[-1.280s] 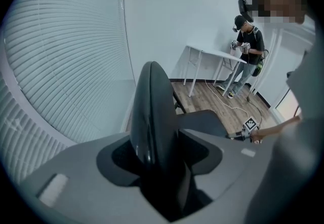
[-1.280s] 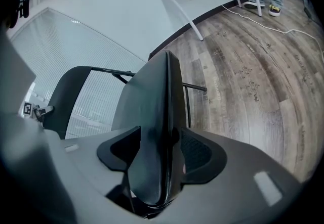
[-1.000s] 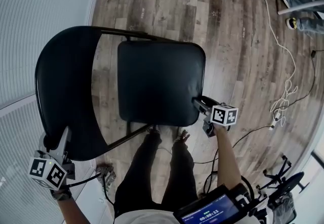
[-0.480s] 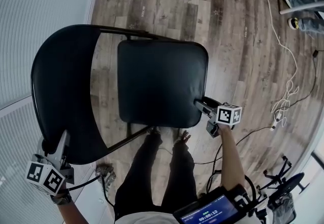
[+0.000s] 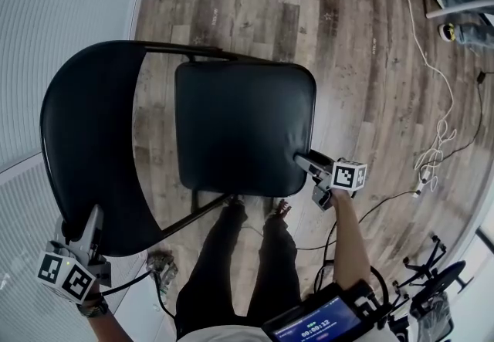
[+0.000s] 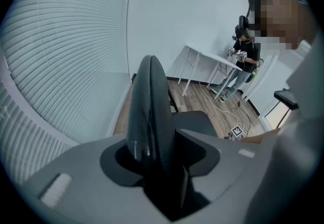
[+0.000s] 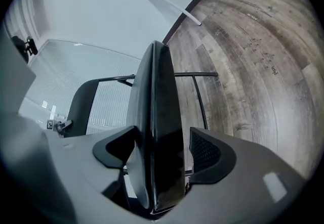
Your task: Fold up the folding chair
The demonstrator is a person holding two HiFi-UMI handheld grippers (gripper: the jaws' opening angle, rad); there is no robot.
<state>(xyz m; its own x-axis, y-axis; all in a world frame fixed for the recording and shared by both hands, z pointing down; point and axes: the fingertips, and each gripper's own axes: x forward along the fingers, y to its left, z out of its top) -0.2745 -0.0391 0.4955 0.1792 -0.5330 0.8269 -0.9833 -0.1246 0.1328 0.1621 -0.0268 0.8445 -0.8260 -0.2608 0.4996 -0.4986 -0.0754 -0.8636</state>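
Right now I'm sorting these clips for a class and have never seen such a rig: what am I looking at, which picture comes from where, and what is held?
There is no robot here: a person holds a two-jaw gripper in each hand. The pictures from above come from a camera on the person's head; the other two come from cameras riding on each gripper. A black folding chair stands open on the wooden floor, with a cable lying nearby. The left gripper is clamped on the backrest, its jaws having just been closing. The right gripper has the edge of the seat between its jaws, which have just been opening, so the pads stand off it.
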